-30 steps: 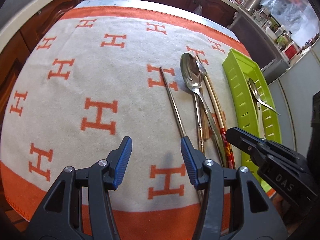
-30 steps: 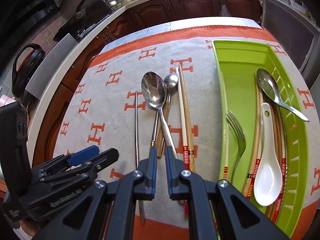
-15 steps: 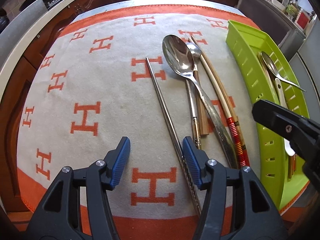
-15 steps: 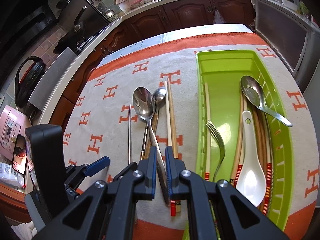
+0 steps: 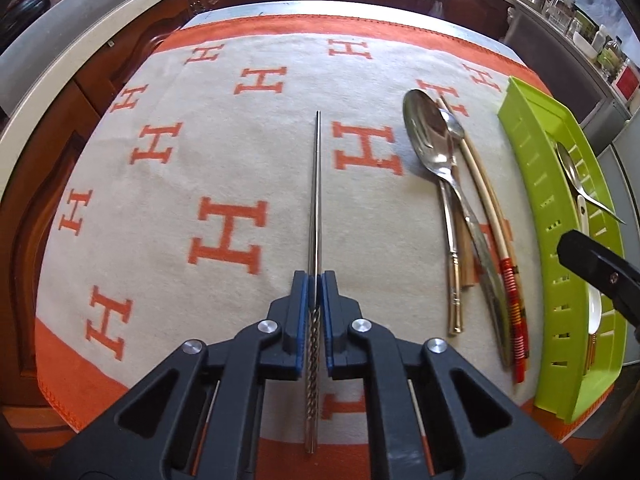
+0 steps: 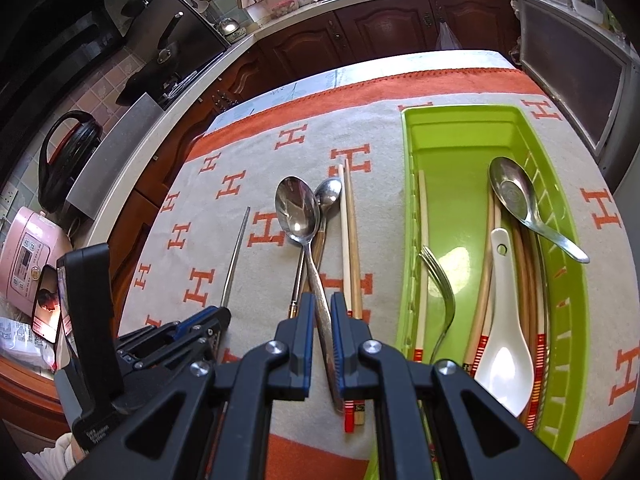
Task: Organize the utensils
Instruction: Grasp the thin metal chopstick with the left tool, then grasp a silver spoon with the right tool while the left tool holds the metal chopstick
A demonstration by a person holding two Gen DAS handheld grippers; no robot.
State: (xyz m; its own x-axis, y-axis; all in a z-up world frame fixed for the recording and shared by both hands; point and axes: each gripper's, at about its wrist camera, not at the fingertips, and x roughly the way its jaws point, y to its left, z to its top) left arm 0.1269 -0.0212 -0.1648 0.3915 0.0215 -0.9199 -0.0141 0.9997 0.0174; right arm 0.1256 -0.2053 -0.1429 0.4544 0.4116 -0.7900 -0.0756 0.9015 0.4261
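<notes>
The steel chopstick point(image 5: 316, 200) lies lengthwise ahead of my left gripper point(image 5: 315, 280) — jaws clenched on its twisted end. My right gripper point(image 6: 322, 308) grips the big spoon point(image 6: 298, 212) by its handle. The tray point(image 6: 460, 120) sits right — nearer my right hand.

The right gripper point(image 6: 323, 304) has its blue pads pressed to the handle of the large steel spoon point(image 6: 298, 212), which lies on the orange-and-cream H-patterned cloth point(image 6: 224, 216) beside a smaller spoon point(image 6: 329, 194) and wooden chopsticks point(image 6: 349, 232). Toward the cloth's right edge, a green tray point(image 6: 460, 128) holds a fork point(image 6: 440, 280), a white ceramic spoon point(image 6: 504, 332), a metal spoon point(image 6: 516, 196) and chopsticks. The left gripper point(image 6: 208, 320) grips a metal chopstick point(image 6: 236, 256) near the left edge.
</notes>
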